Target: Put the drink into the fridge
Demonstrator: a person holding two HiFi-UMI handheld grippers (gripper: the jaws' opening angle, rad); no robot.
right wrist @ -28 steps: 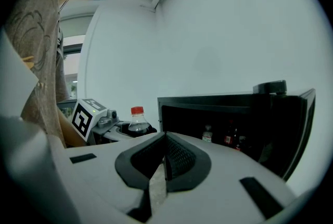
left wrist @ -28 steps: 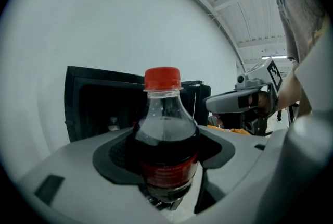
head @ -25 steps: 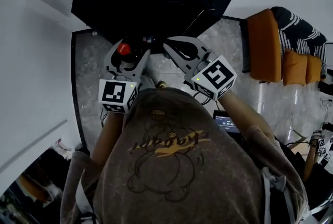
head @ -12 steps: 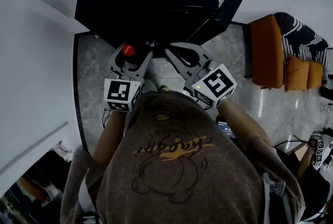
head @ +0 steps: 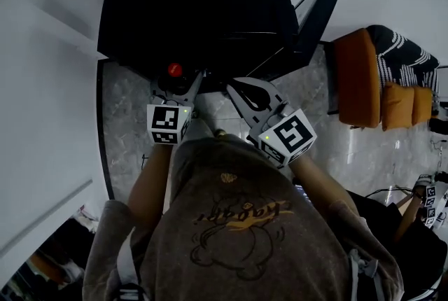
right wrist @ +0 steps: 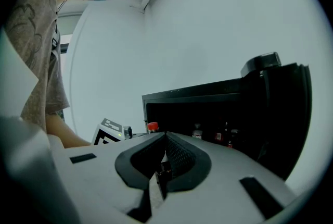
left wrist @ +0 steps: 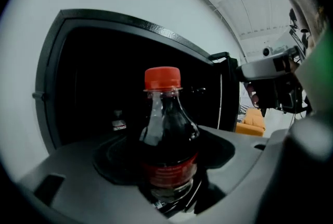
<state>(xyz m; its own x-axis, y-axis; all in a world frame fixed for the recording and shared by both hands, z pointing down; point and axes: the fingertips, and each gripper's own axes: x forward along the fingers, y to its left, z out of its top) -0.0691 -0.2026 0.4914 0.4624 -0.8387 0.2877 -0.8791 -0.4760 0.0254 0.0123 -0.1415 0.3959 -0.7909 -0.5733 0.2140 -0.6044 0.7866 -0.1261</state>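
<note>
A dark cola bottle (left wrist: 167, 145) with a red cap (head: 174, 69) and a red label stands upright between the jaws of my left gripper (head: 175, 82), which is shut on it. The bottle is at the mouth of the black fridge (head: 196, 5), whose interior is dark; its door (head: 318, 9) stands open to the right. Inside the fridge, a small bottle (left wrist: 118, 121) shows at the back left, and several bottles (right wrist: 218, 135) show in the right gripper view. My right gripper (head: 238, 86) is beside the left one, in front of the fridge, jaws together and empty.
White walls flank the fridge on the left and behind. An orange seat with cushions (head: 381, 82) stands at the right on the grey marble floor (head: 126, 103). The person's grey shirt fills the lower middle of the head view.
Both grippers have moved forward toward the fridge opening, the left one carrying the bottle up to the fridge's edge. The grips are unchanged.
</note>
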